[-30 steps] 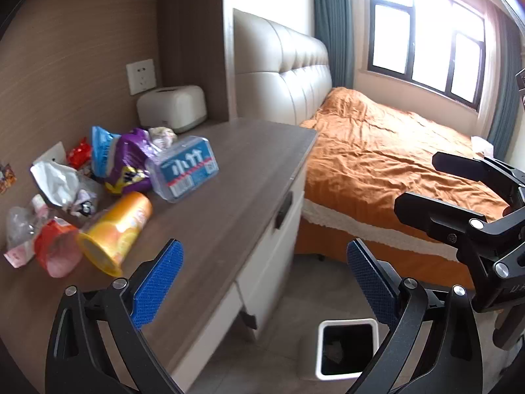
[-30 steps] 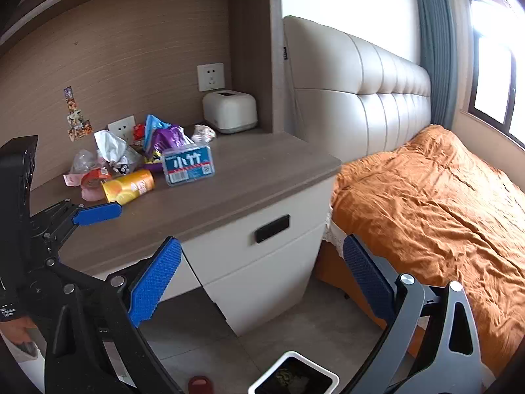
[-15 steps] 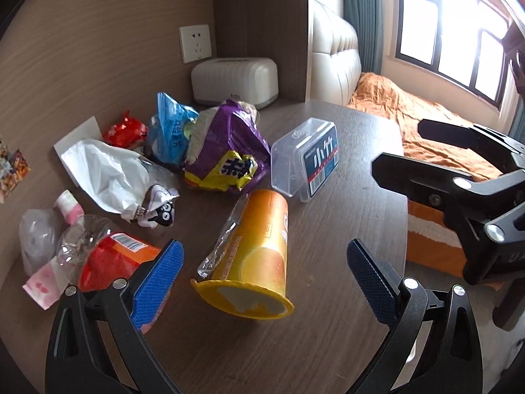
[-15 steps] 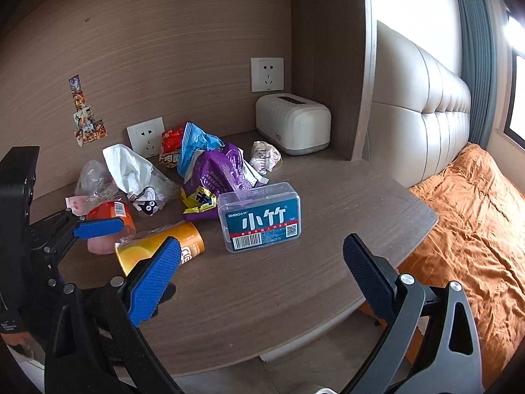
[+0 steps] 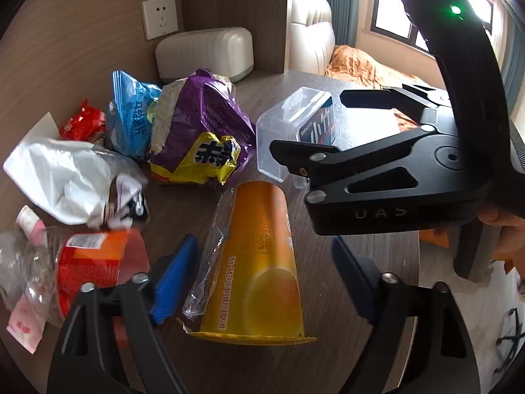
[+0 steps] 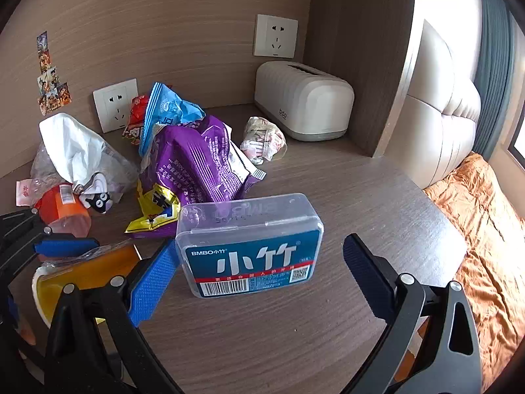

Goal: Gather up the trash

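Observation:
Trash lies on a wooden desk (image 6: pixel 361 197). My left gripper (image 5: pixel 262 272) is open and straddles an orange cup (image 5: pixel 259 262) lying on its side, mouth toward me, without gripping it. My right gripper (image 6: pixel 259 272) is open around a clear plastic box with a blue label (image 6: pixel 252 246), its left pad (image 6: pixel 151 282) near the box's edge. Behind lie a purple snack bag (image 6: pixel 193 164), a blue bag (image 6: pixel 167 108), a red wrapper (image 5: pixel 85 124), a white plastic bag (image 5: pixel 65 170), a crushed bottle with an orange label (image 5: pixel 88 259) and a crumpled wrapper (image 6: pixel 262 138).
A white tissue box (image 6: pixel 305 105) stands at the back against the wall with sockets (image 6: pixel 275 36). The desk's right edge drops to a bed with an orange cover (image 6: pixel 485 229). The right gripper's body (image 5: pixel 393 177) hangs over the desk in the left wrist view.
Both grippers have moved in low over the desk. The left now has the orange cup between its fingers and the right has the plastic box between its fingers. Both stay open.

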Tool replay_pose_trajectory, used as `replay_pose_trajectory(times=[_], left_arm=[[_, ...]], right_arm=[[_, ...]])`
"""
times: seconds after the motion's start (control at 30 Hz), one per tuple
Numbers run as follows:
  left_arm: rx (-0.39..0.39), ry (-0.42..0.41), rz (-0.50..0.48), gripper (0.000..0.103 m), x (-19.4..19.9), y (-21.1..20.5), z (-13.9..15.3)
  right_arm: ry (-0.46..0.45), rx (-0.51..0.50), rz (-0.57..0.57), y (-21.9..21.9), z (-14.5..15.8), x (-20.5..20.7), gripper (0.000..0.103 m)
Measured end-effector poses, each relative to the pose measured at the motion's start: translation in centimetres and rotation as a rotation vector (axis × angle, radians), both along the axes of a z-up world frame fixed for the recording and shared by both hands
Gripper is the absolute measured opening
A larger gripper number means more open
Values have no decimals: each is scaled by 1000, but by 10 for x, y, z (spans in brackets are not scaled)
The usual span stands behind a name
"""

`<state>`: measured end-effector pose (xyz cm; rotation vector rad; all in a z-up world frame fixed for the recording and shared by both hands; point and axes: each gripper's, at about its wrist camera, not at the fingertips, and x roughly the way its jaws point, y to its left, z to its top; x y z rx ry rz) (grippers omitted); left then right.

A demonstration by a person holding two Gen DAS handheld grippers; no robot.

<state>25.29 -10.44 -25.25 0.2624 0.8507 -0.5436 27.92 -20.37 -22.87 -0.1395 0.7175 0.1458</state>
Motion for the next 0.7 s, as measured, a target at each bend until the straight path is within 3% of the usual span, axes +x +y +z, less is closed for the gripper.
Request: replay_pose_trajectory(times=[0.1, 0.17, 0.2, 0.7], left_arm=[[-6, 23, -16, 47, 3, -1, -2], [-4, 22, -13, 45, 3, 0, -3], [-3, 21, -6, 45, 4, 0, -3], [-5, -55, 50, 44, -24, -8, 29]], right_arm=[[0, -13, 9, 2, -5, 7, 98], [-12, 6, 21, 0, -5, 7, 95], [-17, 23, 25, -1, -5, 6, 87], [-100, 69, 8, -24, 35, -45, 86]])
